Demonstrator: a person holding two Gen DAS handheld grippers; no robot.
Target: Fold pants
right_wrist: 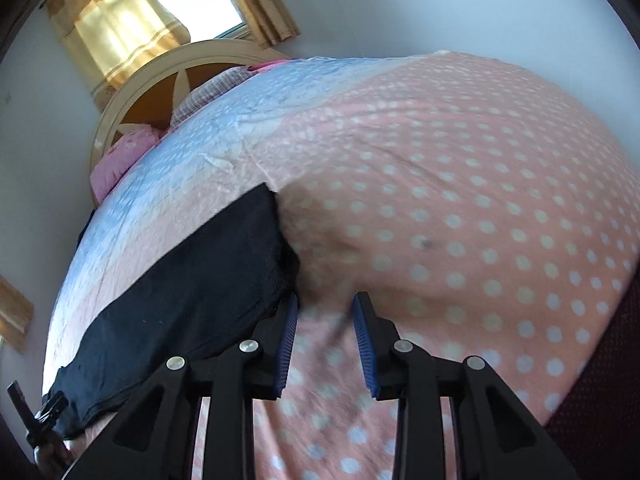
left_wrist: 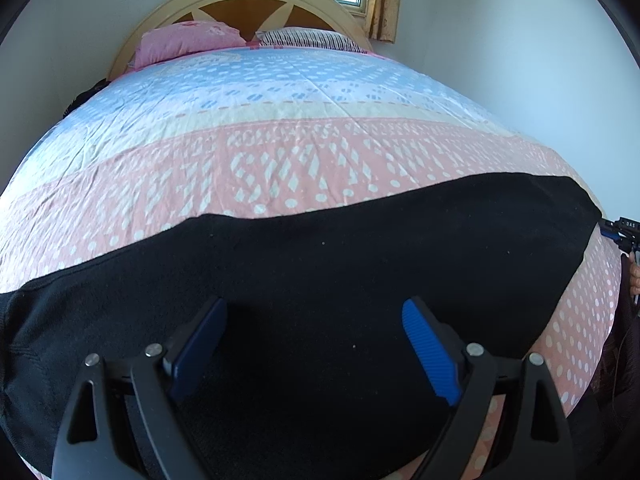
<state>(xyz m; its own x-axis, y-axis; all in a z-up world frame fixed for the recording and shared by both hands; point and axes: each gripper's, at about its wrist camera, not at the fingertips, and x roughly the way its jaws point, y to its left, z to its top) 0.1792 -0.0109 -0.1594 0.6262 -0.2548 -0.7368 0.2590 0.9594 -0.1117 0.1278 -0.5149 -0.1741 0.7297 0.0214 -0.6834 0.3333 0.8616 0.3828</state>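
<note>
Black pants (left_wrist: pixel 320 264) are spread flat on the bed (left_wrist: pixel 280 152), across the near edge of the pink dotted part of the cover, and already look doubled over lengthwise into one long strip. Its long axis runs left to right across the bed, parallel to the near edge, with one short end way out at the right and the wider end running off to the left.

Left tongs (left_wrist: pixel 316 344) sit right over the middle-left of the strip, jaws spread wide with nothing pinched, just black fabric under them. In the left wrist view you can spot the right tongs (left_wrist: pixel 620 234) poking in at the far right, just beside the right-hand end of the pants.

From the right wrist view, the right tongs (right_wrist: pixel 324 344) are at a narrow gap and empty; only pink cover shows between the pads. The short end of the pants lies just to their left, and the left finger (right_wrist: pixel 289 344) is beside or maybe brushing the near corner of that end, can't tell which.

So my read: the right hand is the one nearer that end, and the next fold needs it to shift left onto the corner, then carry it leftward along the strip.
</note>
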